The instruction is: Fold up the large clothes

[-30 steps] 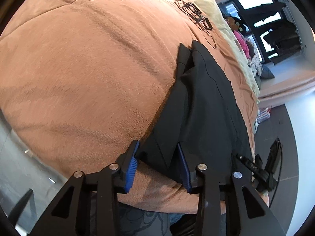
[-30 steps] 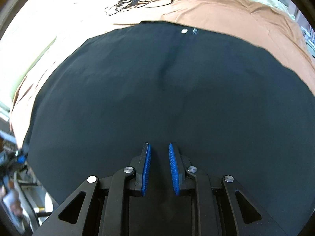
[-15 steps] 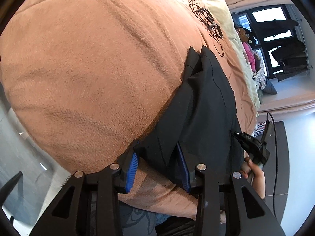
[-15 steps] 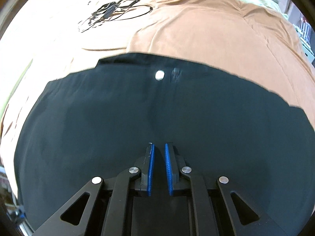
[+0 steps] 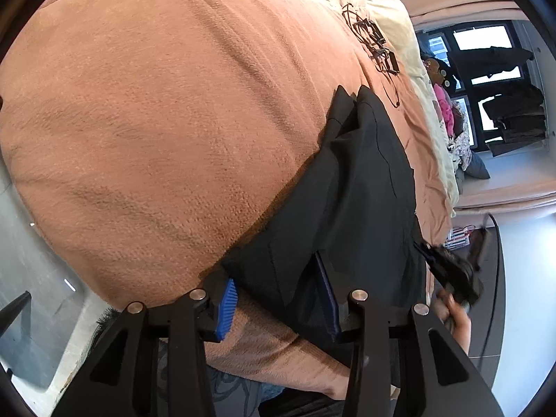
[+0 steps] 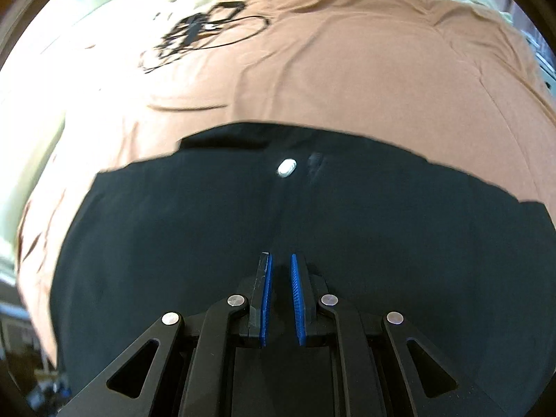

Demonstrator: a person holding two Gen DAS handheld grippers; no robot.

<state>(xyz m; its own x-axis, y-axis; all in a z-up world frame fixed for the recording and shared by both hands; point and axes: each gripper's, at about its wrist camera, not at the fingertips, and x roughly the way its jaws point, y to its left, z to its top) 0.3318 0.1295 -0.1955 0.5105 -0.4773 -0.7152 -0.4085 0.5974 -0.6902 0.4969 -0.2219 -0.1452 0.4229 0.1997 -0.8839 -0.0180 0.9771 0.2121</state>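
The left gripper (image 5: 278,295) stands with its blue pads set wide apart, and the near corner of the black trousers (image 5: 358,208) lies in the gap between them; neither pad seems to press the cloth, so it reads as released. The right pad is half buried behind the dark fabric, and its tip is hidden. Beside it, at the edge of the left wrist view, the right gripper (image 5: 448,271) shows only as a blurred black shape with part of the person's hand (image 5: 458,316) under it.

From its own camera the right gripper (image 6: 280,295) has its pads drawn close, a narrow slit between them. Black on black there, so I cannot tell for sure whether cloth is pinched in the slit.

The trousers (image 6: 312,229) lie spread on the brown blanket (image 5: 173,121) at the near edge of the bed, a small pale button (image 6: 286,167) near the waistband. Their lower part is cut off by the gripper frame. Farther up lies a tangle of black cable (image 6: 201,31), motion-blurred, beside the pale sheet (image 6: 41,132).
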